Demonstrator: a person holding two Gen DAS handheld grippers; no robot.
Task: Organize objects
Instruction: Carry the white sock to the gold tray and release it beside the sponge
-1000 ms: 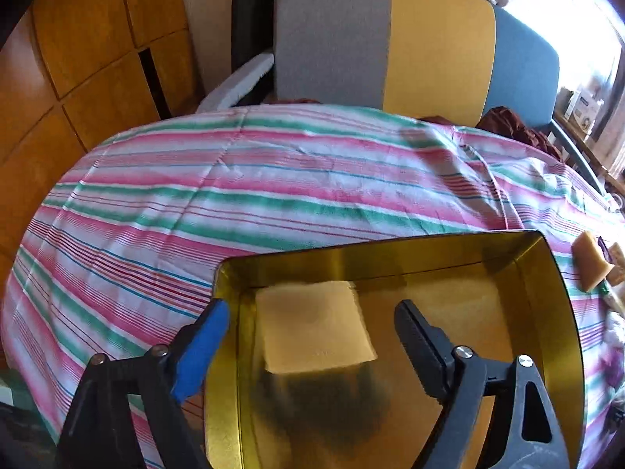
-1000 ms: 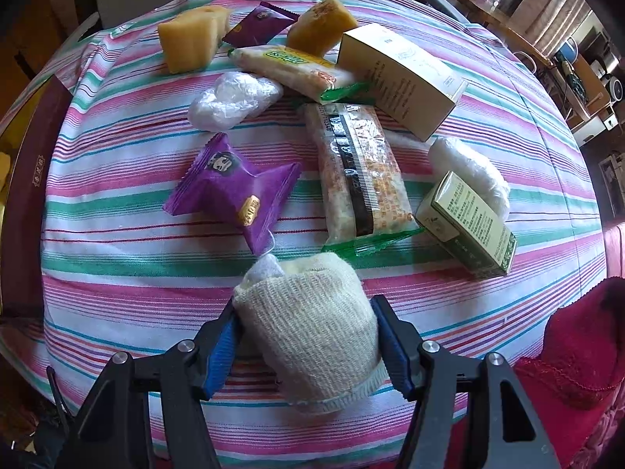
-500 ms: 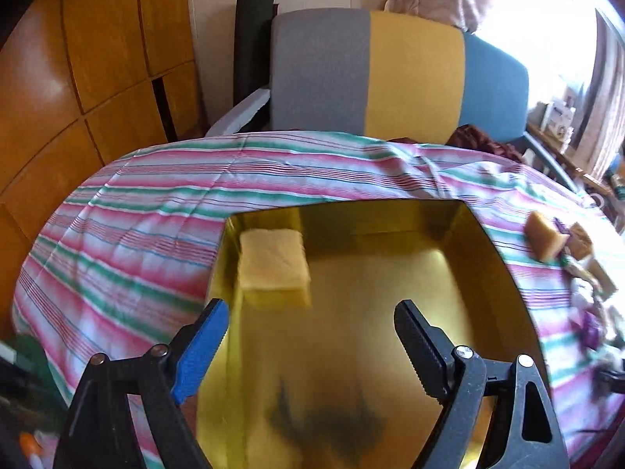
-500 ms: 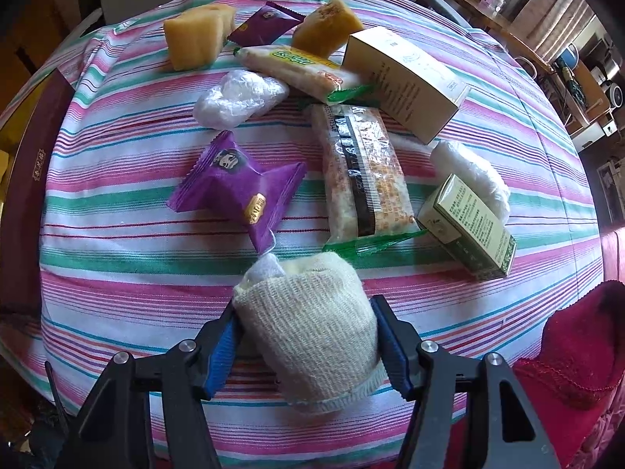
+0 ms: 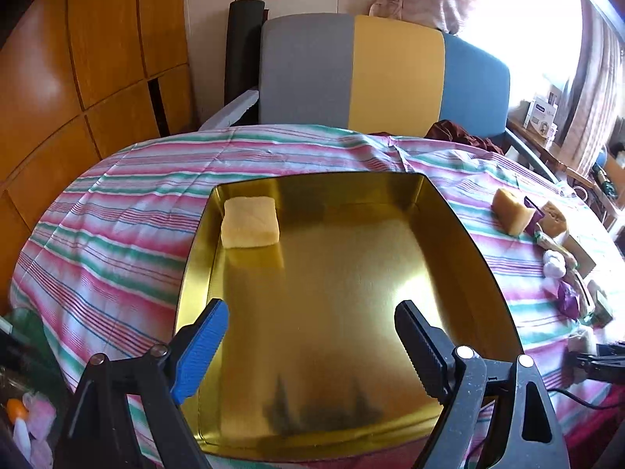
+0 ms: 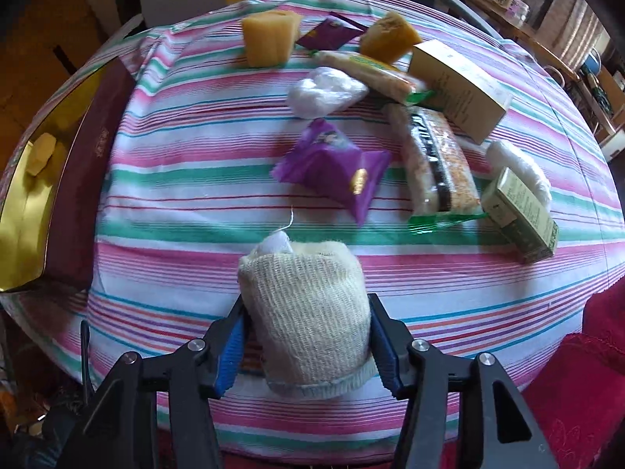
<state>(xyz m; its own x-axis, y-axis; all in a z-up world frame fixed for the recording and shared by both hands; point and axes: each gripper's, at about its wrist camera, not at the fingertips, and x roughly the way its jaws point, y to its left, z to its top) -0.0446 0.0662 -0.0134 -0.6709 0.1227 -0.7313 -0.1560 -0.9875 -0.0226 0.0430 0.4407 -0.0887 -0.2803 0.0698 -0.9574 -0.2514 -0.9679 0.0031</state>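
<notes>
Gold tin (image 5: 480,258): near rim hidden behind the left gripper's (image 5: 308,336) arms.
Objects at right edge of left view: small, smeared, unidentifiable.
Rolled cloth (image 6: 308,312): lower end blocks the table beneath it.
Box lettering (image 6: 465,90): too small to read.
Purple packet (image 6: 332,168): print blurred.

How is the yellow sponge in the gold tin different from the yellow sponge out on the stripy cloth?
The sponge in the gold tin lies flat and low; the sponge on the cloth stands up tall and chunky. One sits alone in the tin's corner; the other sits beside snack packets. Both are yellow, and no claw touches either.
</notes>
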